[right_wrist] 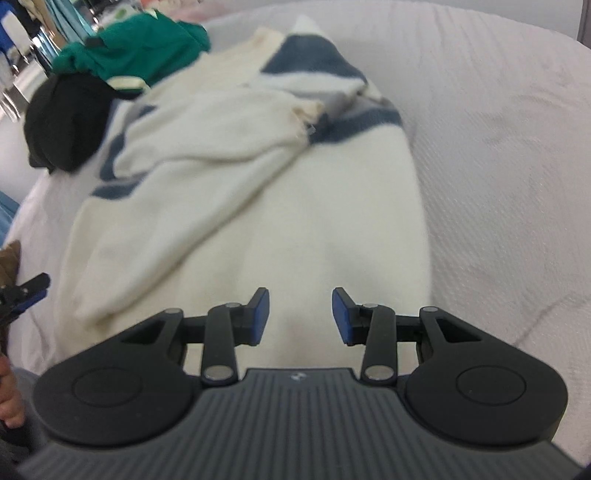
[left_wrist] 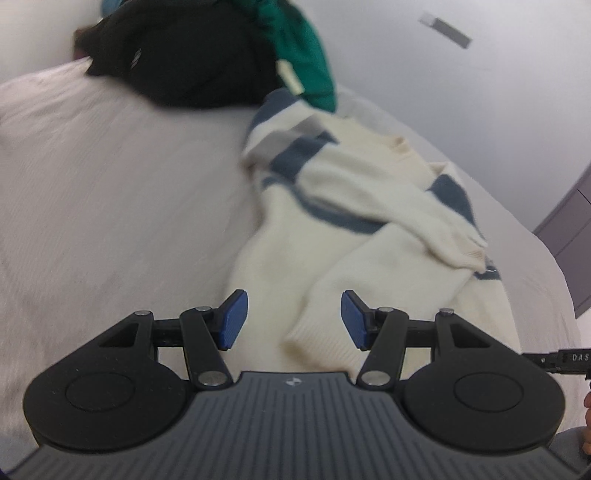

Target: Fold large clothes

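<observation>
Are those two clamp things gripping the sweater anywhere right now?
No. The left tool and right tool are both open above the cream sweater, holding nothing.

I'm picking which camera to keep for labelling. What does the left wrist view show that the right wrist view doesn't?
Left wrist only: the grey wall with a small plate, and a purple cabinet. Right wrist only: a cluttered room corner and the left tongs' tip at the edge. Both: the cream-and-blue sweater on the bed, the black and green clothes beyond, and open, empty tongs.
</observation>
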Demonstrator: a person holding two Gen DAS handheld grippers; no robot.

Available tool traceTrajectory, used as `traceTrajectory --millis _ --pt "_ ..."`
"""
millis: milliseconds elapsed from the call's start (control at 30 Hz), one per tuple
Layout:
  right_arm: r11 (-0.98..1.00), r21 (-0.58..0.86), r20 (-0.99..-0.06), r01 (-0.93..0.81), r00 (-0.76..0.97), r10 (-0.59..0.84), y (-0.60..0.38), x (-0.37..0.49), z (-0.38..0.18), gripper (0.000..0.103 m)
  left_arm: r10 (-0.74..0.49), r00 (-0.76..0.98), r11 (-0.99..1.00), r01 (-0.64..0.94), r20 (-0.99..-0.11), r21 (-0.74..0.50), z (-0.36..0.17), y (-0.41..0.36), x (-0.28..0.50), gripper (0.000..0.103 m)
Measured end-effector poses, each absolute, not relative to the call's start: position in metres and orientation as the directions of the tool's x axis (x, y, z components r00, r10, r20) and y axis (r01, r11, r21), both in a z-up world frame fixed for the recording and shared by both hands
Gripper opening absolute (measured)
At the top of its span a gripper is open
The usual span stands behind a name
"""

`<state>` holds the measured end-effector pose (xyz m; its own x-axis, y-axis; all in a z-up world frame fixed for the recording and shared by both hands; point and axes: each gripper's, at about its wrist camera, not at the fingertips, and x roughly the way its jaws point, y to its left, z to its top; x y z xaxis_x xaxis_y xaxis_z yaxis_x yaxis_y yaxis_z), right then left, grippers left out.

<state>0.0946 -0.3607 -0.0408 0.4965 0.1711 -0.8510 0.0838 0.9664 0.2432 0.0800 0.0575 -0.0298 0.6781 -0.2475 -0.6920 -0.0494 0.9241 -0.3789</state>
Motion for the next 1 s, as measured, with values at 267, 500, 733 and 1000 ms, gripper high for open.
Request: traceTrajectory --millis 267,500,733,1000 --pt "0.938 0.254 -0.911 0.238 0.384 0.150 -0.391 0.094 -0.060 0.041 -0.228 0.617 0.914 -0.132 -0.753 -0.384 -0.037 0.080 0.070 0.062" --pt "0.916 0.233 -0.934 0.327 0.337 0.117 -0.398 0.098 -0.074 0.081 -0.206 0.597 0.878 -0.237 -0.775 -0.416 -0.045 0.107 0.066 0.065" --pt "0.890 0.229 -0.953 0.393 0.278 0.122 -0.403 0.110 -0.092 0.083 -0.232 0.543 0.840 -0.307 -0.807 -0.448 -0.064 0.117 0.078 0.065" --pt "0.857 0.373 -0.910 0.355 0.318 0.265 -0.405 0.114 -0.092 0.083 -0.359 0.489 0.815 -0.251 -0.795 -0.522 -0.079 0.108 0.090 0.066"
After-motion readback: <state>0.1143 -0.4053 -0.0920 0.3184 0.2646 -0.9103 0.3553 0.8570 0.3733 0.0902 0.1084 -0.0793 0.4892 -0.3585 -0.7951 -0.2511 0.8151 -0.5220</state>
